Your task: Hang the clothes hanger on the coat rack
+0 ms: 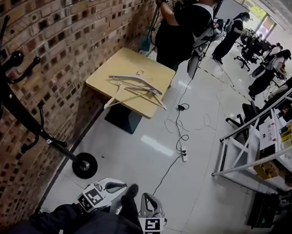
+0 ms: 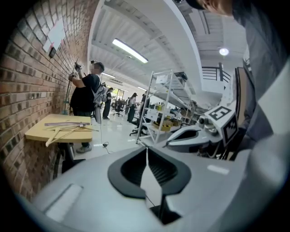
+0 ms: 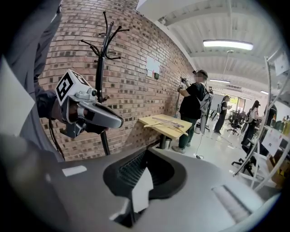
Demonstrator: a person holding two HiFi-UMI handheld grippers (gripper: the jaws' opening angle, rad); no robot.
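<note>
While the wooden clothes hangers [image 1: 136, 88] lie in a loose pile on the small wooden table [image 1: 122, 60] against the brick wall [image 1: 67, 26], both grippers are well away from them, low at the near edge of the head view. None of the hangers is on the black coat rack [image 1: 21, 116], which stands by the same wall, nearer than the table, its round base [image 1: 85, 165] on the pale floor [image 1: 199, 198].

The left gripper [image 1: 113, 185] has its jaws drawn together with nothing between them. The right gripper [image 1: 148, 199] is likewise closed and empty. Both point across the floor towards the table.

Beyond the table a person in black [image 1: 184, 24] faces the wall with arms raised. A cable and power strip [image 1: 184, 156] lie on the floor beside the table, and metal shelving [image 1: 247, 151] stands to the right.
</note>
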